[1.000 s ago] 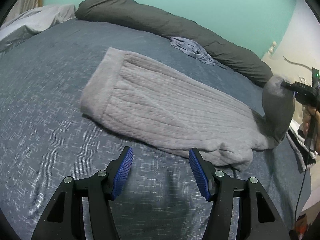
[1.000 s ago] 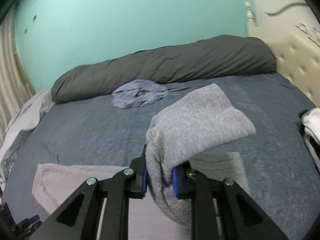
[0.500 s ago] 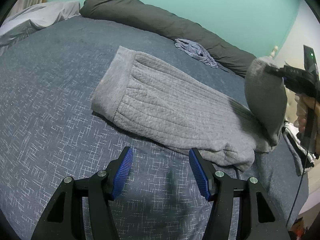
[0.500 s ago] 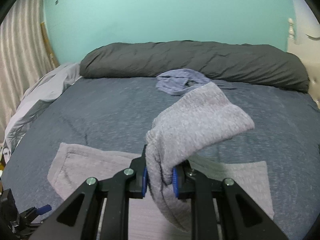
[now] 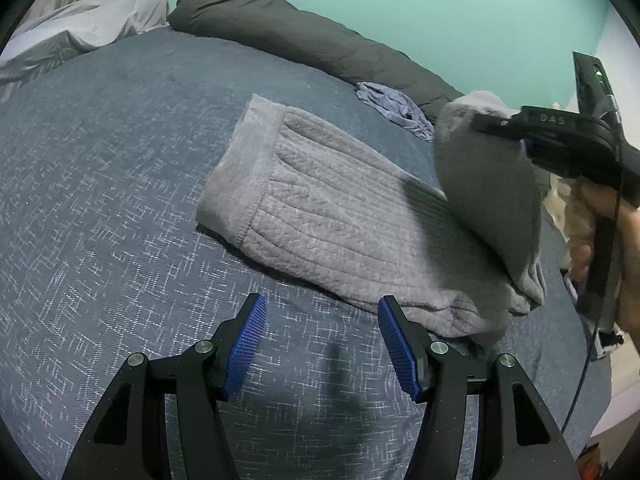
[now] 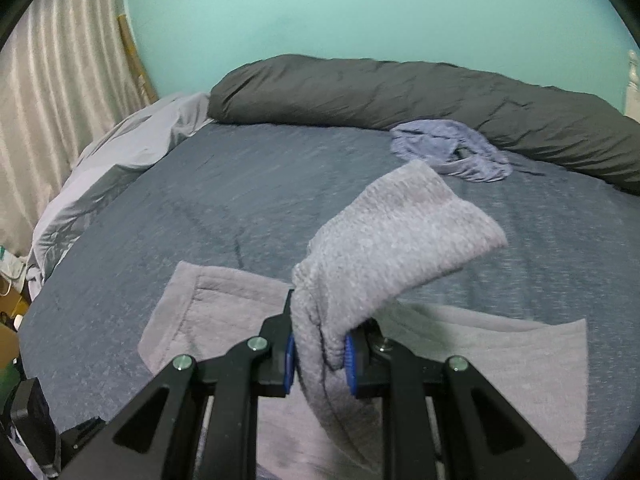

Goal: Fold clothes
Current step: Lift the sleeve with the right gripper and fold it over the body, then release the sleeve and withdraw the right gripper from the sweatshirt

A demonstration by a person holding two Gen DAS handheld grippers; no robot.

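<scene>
the grey ribbed knit garment (image 5: 340, 216) lies on the blue bed (image 5: 100, 200), long axis running far-left to near-right. the right gripper (image 6: 320, 354) is clamped on its lifted right end; the left gripper (image 5: 320, 340), fingers apart, hovers just near of its near edge.

From the left wrist we look low and close across the bed (image 5: 100, 184) toward the teal wall (image 5: 440, 12). From the right wrist we sit higher, facing that wall (image 6: 360, 12). Both views share the grey garment (image 5: 340, 216) (image 6: 224, 312) and dark bolster (image 5: 304, 44) (image 6: 400, 92).
</scene>
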